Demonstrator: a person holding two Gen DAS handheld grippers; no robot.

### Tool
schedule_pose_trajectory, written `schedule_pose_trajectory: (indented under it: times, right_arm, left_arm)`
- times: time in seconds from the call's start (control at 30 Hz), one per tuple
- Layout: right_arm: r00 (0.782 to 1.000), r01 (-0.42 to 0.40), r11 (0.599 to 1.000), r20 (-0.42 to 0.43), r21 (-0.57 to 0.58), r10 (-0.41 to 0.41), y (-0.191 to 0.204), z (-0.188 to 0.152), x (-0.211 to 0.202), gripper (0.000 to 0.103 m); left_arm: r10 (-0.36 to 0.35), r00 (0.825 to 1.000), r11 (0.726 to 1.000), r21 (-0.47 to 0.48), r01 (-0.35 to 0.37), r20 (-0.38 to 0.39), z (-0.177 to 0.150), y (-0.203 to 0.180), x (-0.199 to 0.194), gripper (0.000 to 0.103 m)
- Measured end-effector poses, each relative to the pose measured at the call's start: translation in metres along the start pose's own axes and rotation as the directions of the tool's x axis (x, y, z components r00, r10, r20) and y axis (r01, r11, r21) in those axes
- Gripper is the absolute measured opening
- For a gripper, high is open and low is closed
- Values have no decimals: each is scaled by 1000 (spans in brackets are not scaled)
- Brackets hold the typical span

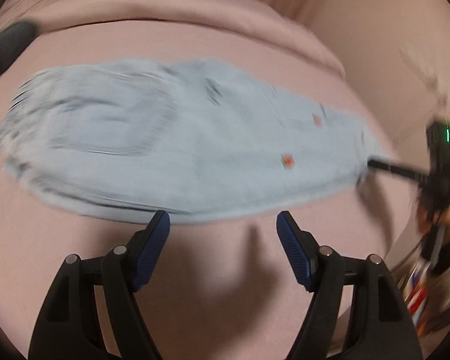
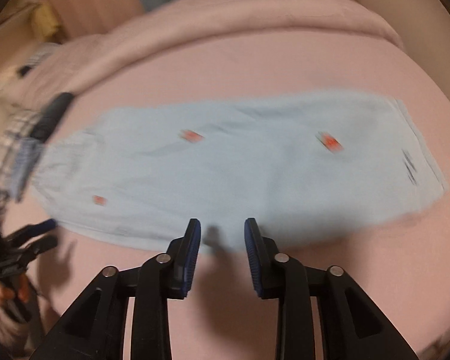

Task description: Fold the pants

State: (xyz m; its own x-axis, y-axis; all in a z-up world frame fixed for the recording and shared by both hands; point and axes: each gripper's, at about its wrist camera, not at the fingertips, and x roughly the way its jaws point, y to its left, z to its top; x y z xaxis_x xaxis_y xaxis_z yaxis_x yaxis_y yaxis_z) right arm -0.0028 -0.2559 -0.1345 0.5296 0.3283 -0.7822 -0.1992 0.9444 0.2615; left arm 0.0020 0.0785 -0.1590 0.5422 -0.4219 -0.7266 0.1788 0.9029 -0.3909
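Left wrist view is showing a pink sheeted bed [image 1: 195, 270] filling most of the frame, with the light blue cotton pants dotted with small red motifs [image 1: 171, 138] lying flat across it in a long band, apparently already folded lengthwise. The right wrist view is showing the same pants [image 2: 225, 174] stretching from side to side just ahead of the fingertips. The left hand-held gripper [image 1: 223, 219] is hovering wide and empty at the near edge of the cloth. The right hand-held gripper [image 2: 222, 228] is standing narrowly parted over the near hem, with nothing pinched between its pads. Both pictures are smearing with motion, so the risk is judged to be a hasty grab: catching only the top layer would be dragging the stack askew and spoiling the fold.
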Motion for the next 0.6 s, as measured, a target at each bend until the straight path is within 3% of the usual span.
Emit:
schedule_pose_trajectory:
  times: [0.07, 0.1, 0.23, 0.33, 0.43, 0.5, 0.53, 0.6]
  right_arm:
    - [990, -144, 990, 3, 0, 144, 17, 16, 5, 35]
    - [973, -231, 973, -11, 21, 231, 27, 29, 14, 35]
    - [916, -396, 916, -42, 66, 399, 66, 86, 58, 35]
    - [901, -421, 905, -90, 65, 425, 102, 142, 109, 35]
    - [920, -359, 930, -138, 84, 367, 110, 159, 143, 35]
    - [892, -369, 921, -230, 122, 388, 112, 156, 164, 35]
    - [868, -384, 914, -288, 129, 405, 114, 149, 175, 35]
    - [839, -411, 905, -342, 112, 424, 120, 139, 176, 35]
  left_arm:
    - [-9, 999, 997, -81, 13, 53, 10, 19, -12, 74]
    - [6, 997, 995, -101, 1, 73, 15, 25, -15, 74]
    - [57, 991, 993, -112, -43, 123, 41, 40, -13, 74]
    - [45, 993, 990, -139, -29, 110, 49, 50, 1, 74]
    - [45, 997, 990, -138, -35, 69, 47, 57, 13, 74]
    - [30, 999, 990, -136, -24, 44, 40, 63, 18, 73]
    - [17, 998, 993, -119, -11, 53, 37, 63, 16, 72]
    - [14, 999, 996, -86, -10, 49, 34, 61, 13, 72]
